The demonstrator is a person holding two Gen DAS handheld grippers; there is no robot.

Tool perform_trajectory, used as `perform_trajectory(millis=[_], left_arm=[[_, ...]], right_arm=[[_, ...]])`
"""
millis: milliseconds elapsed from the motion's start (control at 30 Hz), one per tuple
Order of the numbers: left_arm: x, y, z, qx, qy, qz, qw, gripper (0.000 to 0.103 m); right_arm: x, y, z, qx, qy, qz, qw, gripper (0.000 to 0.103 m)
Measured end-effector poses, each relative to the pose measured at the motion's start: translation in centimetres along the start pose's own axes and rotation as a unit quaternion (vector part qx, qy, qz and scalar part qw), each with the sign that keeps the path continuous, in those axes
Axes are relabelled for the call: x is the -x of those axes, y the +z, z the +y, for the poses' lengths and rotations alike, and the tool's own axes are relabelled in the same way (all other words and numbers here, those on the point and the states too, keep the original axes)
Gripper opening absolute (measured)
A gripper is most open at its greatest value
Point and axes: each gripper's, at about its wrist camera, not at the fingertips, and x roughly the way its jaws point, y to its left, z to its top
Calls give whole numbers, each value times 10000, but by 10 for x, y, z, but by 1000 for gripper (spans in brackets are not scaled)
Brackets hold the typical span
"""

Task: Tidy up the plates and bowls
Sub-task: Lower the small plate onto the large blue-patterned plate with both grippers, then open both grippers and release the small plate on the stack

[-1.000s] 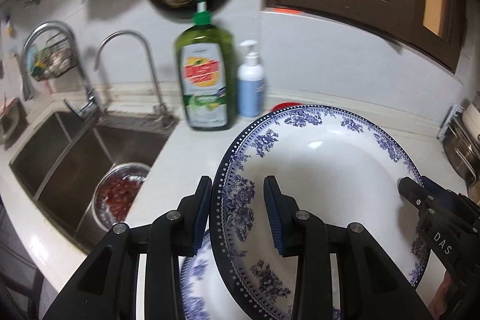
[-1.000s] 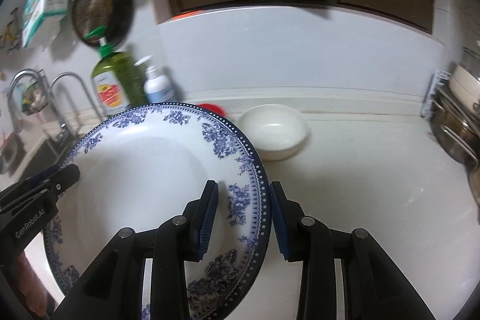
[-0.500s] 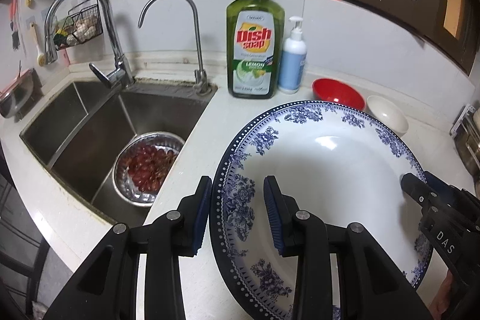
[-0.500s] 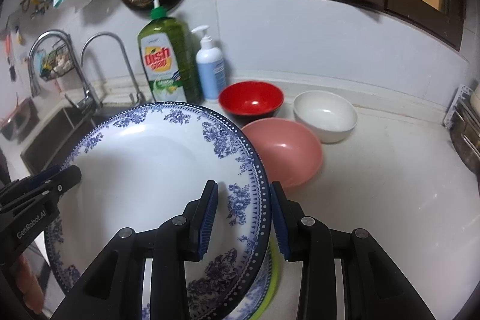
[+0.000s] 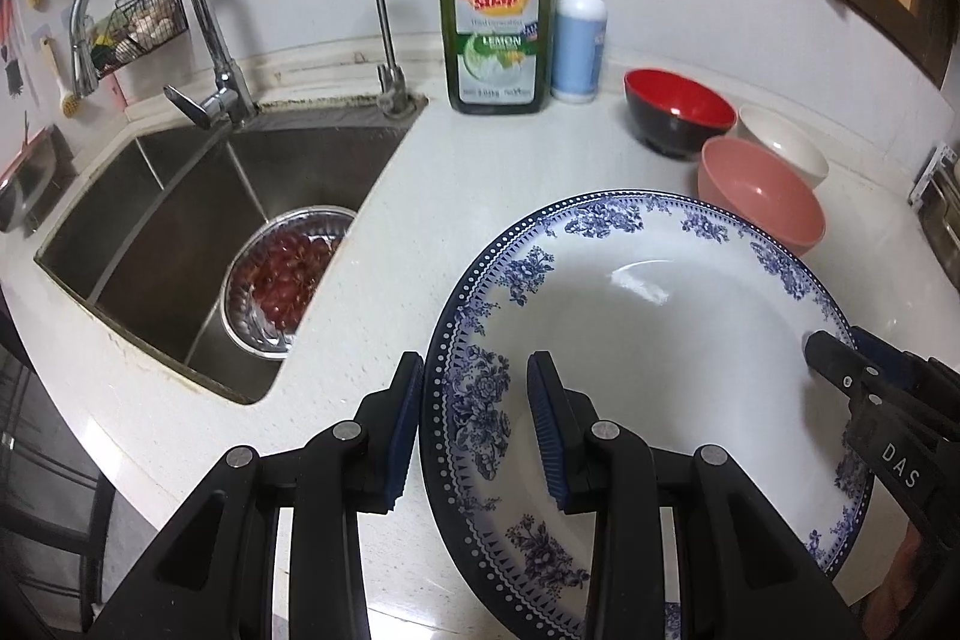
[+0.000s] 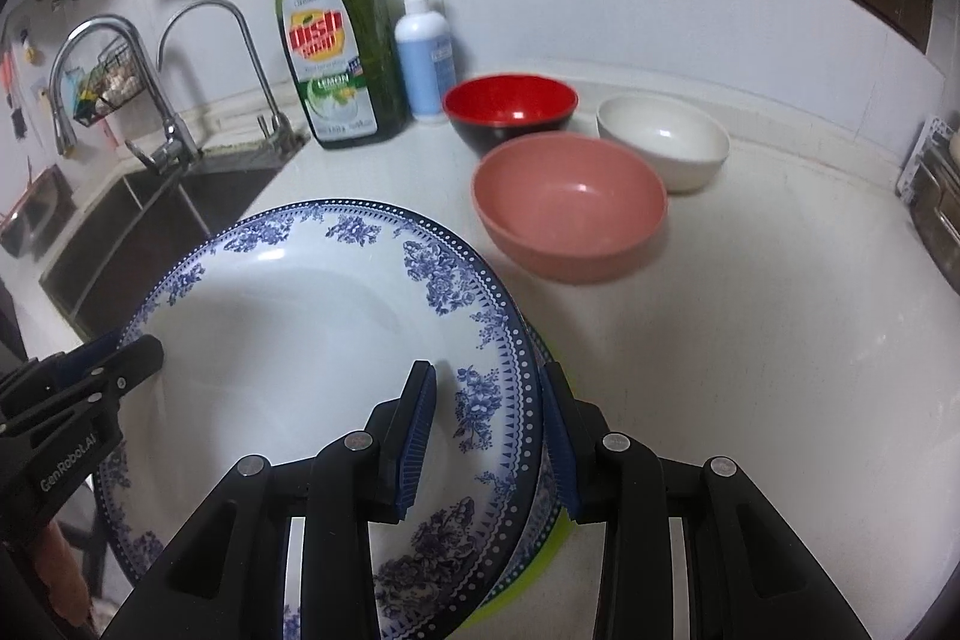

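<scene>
The white tabletop carries the sink. A blue-patterned plate sits over a stack of plates, its opposite rims pinched by the left hand-held gripper and right hand-held gripper. Pink bowl, red bowl and white bowl cluster just beyond.

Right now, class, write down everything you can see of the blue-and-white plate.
The plate is round and glossy, ceramic by its look: a white well, a blue floral band, and a dark dotted rim. It is empty and looks clean. The left gripper clamps its left rim and the right gripper its right rim. It sits tilted, just over other dishes, one patterned alike and one yellow-green, near the pink bowl; whether it rests on them is unclear.
</scene>
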Motion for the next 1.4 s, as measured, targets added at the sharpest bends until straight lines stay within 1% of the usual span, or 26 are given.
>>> perform_trajectory(millis=[67,200,267,433,500,833,933,1033,1067,1100,1167,1233,1267,1300,1333,1367,1400], left_arm=[[-5,-2,-3,-31,-30,58,10000,35],[-18,-6,-9,-93,-4,48,9999,35],[-24,-8,-9,-80,-20,126,9999,35],[-32,-10,-15,-152,55,140,9998,35],[-36,-10,-16,-140,27,202,9997,35],[-48,-8,-14,65,-52,402,9992,36],[-47,-8,-16,12,-19,391,9992,35],[-44,-6,-17,27,-35,328,9995,41],[-41,-5,-17,14,21,248,9997,49],[-38,-4,-18,4,93,158,9998,60],[-31,-1,-18,11,167,29,9999,63],[-27,3,-18,-3,150,2,9999,69],[-25,5,-18,4,160,-14,9999,72],[-23,7,-19,10,137,-31,9999,72],[-22,9,-18,14,119,-35,9999,72],[-20,12,-19,17,114,-31,9999,73],[-19,14,-19,22,110,-25,9999,77]], right_arm=[[-4,-2,-2,13,-32,55,10000,36],[-12,-7,-7,-12,-74,130,9999,37],[-16,-8,-9,4,-91,137,9999,37],[-29,-15,-15,-41,-75,246,9997,37],[-35,-16,-18,-74,-34,328,9994,37],[-41,-13,-14,192,-186,301,9992,39],[-41,-12,-13,244,-188,313,9990,40],[-42,-12,-13,265,-157,342,9989,43],[-42,-11,-13,262,-149,357,9989,44],[-42,-11,-13,252,-115,381,9989,45],[-39,-9,-15,189,-124,350,9991,54],[-35,-6,-16,167,-154,278,9994,58],[-31,-5,-17,155,-196,221,9994,65],[-26,-3,-18,120,-263,172,9994,70],[-23,-2,-19,92,-303,126,9994,78],[-18,0,-19,70,-328,66,9994,81],[-13,2,-19,63,-345,5,9994,81]])
